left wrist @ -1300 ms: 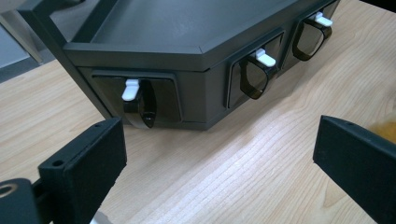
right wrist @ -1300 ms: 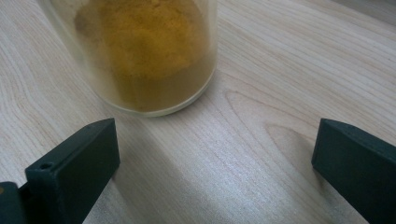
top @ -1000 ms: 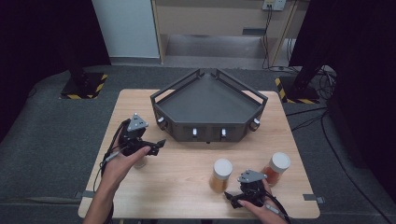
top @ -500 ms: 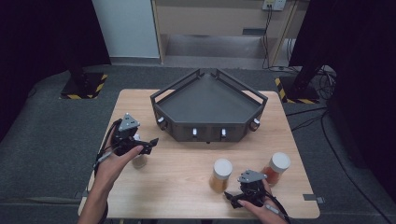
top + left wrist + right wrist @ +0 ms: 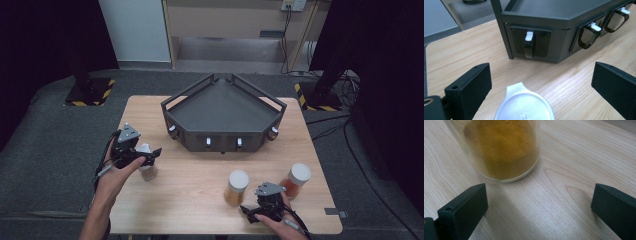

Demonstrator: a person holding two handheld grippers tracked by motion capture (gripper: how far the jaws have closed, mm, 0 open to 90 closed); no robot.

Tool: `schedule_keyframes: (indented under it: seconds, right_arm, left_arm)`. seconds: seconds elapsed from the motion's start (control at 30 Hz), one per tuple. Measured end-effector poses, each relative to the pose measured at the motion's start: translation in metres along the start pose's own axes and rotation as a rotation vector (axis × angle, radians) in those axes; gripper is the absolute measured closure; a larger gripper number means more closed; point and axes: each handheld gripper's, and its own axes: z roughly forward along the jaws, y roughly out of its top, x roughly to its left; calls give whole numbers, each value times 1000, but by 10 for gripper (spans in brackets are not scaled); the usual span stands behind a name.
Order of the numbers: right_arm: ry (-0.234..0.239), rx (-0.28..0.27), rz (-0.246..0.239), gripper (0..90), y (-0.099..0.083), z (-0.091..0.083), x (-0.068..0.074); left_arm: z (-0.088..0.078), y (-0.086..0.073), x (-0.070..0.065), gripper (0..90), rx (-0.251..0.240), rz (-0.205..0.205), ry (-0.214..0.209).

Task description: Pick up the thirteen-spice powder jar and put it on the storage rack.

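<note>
A dark room surrounds my work: grey carpet (image 5: 45, 150) underfoot, black drapes to either side, a pale panel (image 5: 135, 30) on the far wall, and yellow-and-black striped stand bases (image 5: 87, 97) at the table's far corners (cables trail along the floor at right). The light wood table (image 5: 200, 170) carries a dark, angular tray (image 5: 222, 112) at its far middle, its front faces set with black loop handles tipped with white tabs (image 5: 529, 36).

Three jars stand on the near half. A white-lidded jar (image 5: 146, 167) sits at near left, just below my left gripper (image 5: 145, 159), whose jaws hang wide apart above its lid (image 5: 524, 105) and grip nothing. A yellow jar (image 5: 236, 187), its powder a mustard tone, stands at near middle. A red jar (image 5: 296, 180) stands just right of it, apart from it.

My right gripper (image 5: 252, 212) lies low at the table's near edge, between those two jars and slightly in front. Its jaws are spread wide and empty, the yellow jar's base (image 5: 506, 173) just ahead of the left jaw, untouched.
</note>
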Motion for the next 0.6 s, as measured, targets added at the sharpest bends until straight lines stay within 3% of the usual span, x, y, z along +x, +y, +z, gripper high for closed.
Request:
schedule_keyframes:
  seconds: [0.6]
  right_arm:
    - [-1, 0, 1, 10, 0, 0, 0]
  left_arm:
    - [6, -25, 3, 16, 49, -6, 22]
